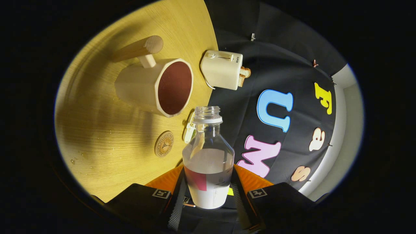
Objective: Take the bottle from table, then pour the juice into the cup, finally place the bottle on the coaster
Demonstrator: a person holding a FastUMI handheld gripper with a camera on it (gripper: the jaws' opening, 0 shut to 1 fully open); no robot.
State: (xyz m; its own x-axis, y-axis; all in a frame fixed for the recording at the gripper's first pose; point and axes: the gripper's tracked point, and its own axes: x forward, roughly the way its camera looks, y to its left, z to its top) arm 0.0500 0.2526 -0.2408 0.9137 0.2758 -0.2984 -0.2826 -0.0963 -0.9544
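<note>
A clear bottle (208,159) with no cap sits between my fingers, and my gripper (208,182) is shut on its lower body. It holds some liquid and carries a white and red label. The whole view is rolled, so the bottle is tilted over the wooden table (97,130). Beyond the bottle's mouth stands a cream faceted cup (156,86) with a wooden handle; its inside looks dark red-brown. A small round wooden coaster (164,143) lies on the table between the cup and my fingers.
A cream toaster (222,69) with bread in its slot stands at the table's far edge, past the cup. A small white object (189,130) lies behind the bottle's neck. The black booth wall hangs beyond the table.
</note>
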